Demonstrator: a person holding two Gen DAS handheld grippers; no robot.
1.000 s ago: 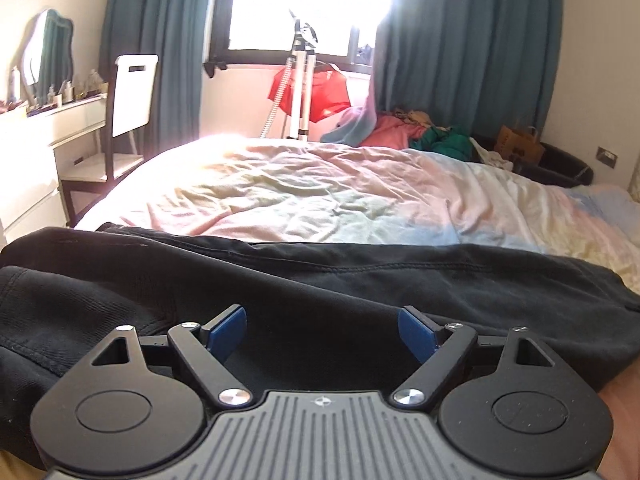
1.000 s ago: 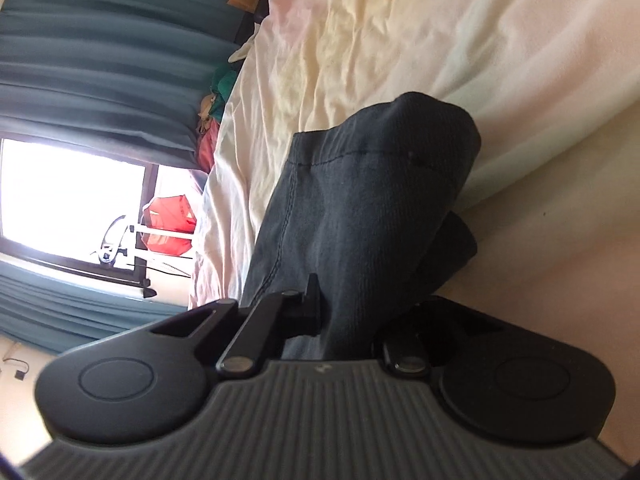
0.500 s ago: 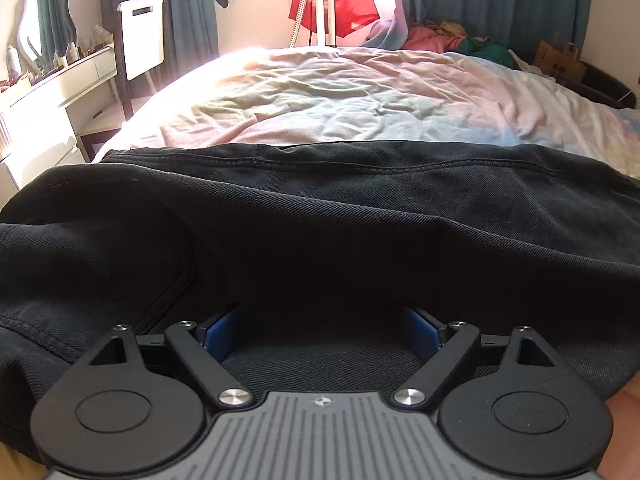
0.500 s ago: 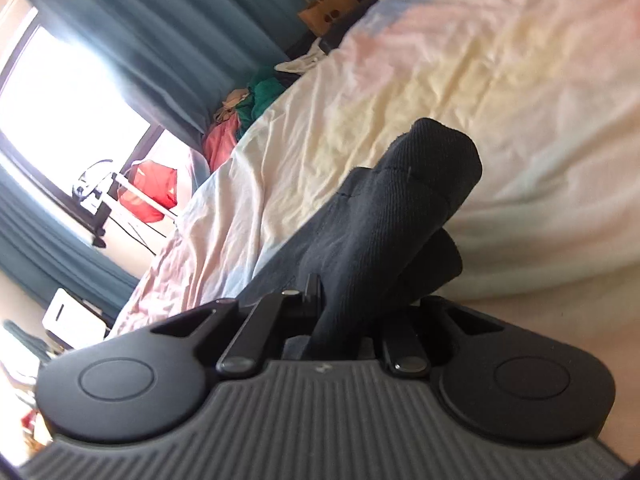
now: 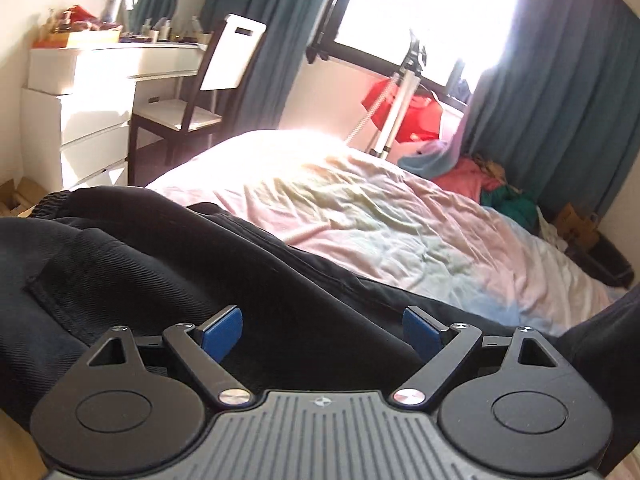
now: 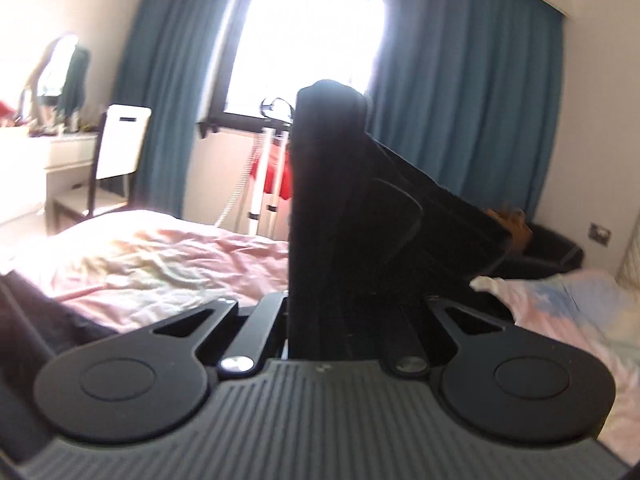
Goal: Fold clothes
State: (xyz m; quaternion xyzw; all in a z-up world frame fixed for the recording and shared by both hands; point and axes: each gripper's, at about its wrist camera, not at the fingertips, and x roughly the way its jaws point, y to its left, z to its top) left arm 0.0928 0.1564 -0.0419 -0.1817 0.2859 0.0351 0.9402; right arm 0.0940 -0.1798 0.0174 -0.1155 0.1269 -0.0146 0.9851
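1. The black twill trousers [image 5: 168,280] lie across the near edge of the bed with the rumpled pastel pink-and-yellow sheet [image 5: 360,216], waistband end toward the white dresser side. One end is lifted off the bed, standing up in a stiff dark fold [image 6: 332,208] in front of the window.
2. Risk, as I judge it: the lifted end looks bunched rather than flat, so carrying it over could lay a crooked fold. If only part of the thickness is pinched, layers could slip loose mid-swing. With nothing pinning the waist, the whole garment could drag along the sheet.
3. The right gripper [image 6: 344,320] has its jaws drawn in tight on that raised fold, cloth filling the gap between them.
4. The left gripper [image 5: 322,330] hovers low over the trousers with its blue-padded fingers [image 5: 222,332] spread wide, holding nothing. Whether the pads brush the fabric beneath, I cannot tell.
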